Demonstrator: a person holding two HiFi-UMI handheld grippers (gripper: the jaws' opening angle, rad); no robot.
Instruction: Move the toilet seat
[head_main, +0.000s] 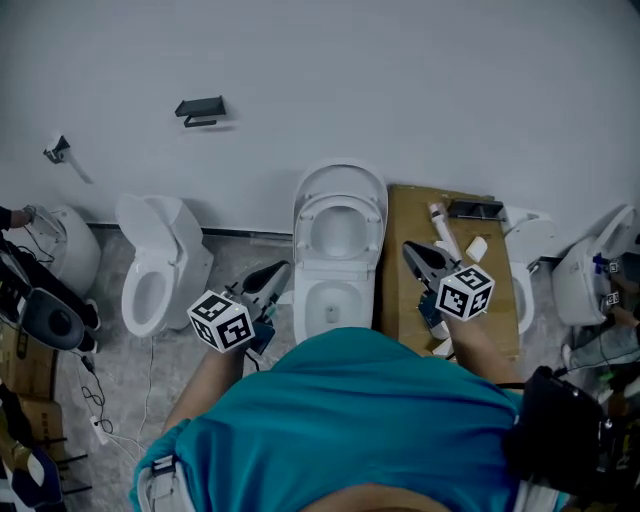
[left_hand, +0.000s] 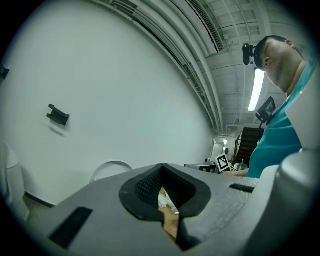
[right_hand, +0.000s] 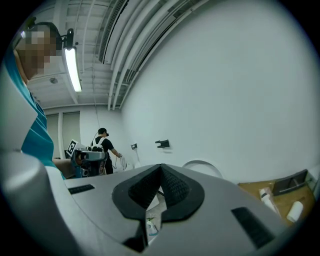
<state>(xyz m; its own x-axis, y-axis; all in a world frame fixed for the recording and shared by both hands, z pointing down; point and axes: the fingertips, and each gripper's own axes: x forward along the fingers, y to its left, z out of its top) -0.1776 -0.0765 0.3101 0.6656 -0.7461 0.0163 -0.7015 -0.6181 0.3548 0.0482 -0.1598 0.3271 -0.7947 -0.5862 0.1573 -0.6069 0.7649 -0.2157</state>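
Two hand-held grippers are held out roughly level in front of a person in a teal shirt (head_main: 330, 400), one on each side of a white toilet. The left hand-held gripper (head_main: 278, 270) has its jaws pressed together at the tips with nothing between them. Only background shows through the small gap behind the tips. The right hand-held gripper (head_main: 410, 250) looks the same, with its pads meeting at the tips and nothing gripped. The toilet seat (head_main: 340, 203) stands raised against the wall (head_main: 420, 90), ahead of both hand-held grippers and between them, touched by neither. Nearer the person, the open toilet bowl (head_main: 333, 300) lies between the two sets of jaws. A brown board (head_main: 400, 215) lies under and beyond the right hand-held gripper. It carries a white tube (head_main: 441, 228) and a dark phone (head_main: 476, 209) past the jaw tips. A second toilet (head_main: 160, 270) stands to the left of the left hand-held gripper, its lid raised. A black bracket (head_main: 200, 108) sits high on the wall, ahead and left of that gripper.
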